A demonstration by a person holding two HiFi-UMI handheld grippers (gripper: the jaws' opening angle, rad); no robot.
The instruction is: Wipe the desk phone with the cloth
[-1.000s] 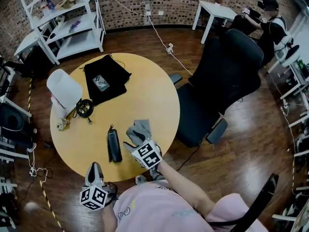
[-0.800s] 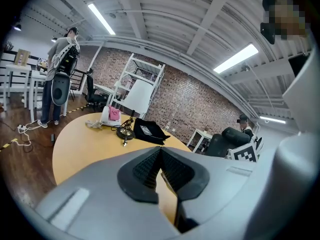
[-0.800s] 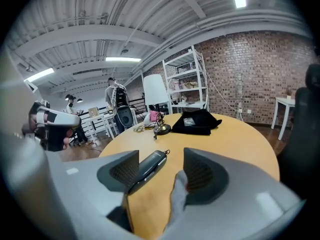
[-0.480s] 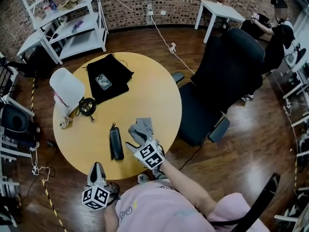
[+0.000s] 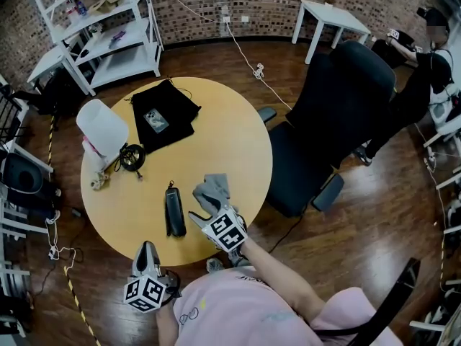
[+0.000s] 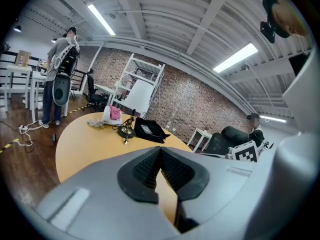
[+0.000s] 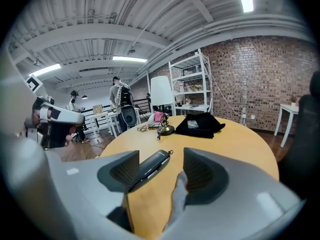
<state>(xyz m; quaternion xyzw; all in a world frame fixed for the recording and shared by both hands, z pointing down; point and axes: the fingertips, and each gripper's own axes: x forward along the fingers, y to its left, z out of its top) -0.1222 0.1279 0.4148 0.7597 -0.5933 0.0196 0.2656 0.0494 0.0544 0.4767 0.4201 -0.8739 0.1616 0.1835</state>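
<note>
While L hand-held gripper (image 5: 146, 251) is pressed together, R hand-held gripper (image 5: 204, 209) is spread, grey cloth (image 5: 214, 187) edge betw. jaws.

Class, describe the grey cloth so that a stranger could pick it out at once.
Find the round yellow table beside the black chair. Near its front edge, right of the slim black handset, lies the cloth: the only soft, crumpled grey thing there.
</note>
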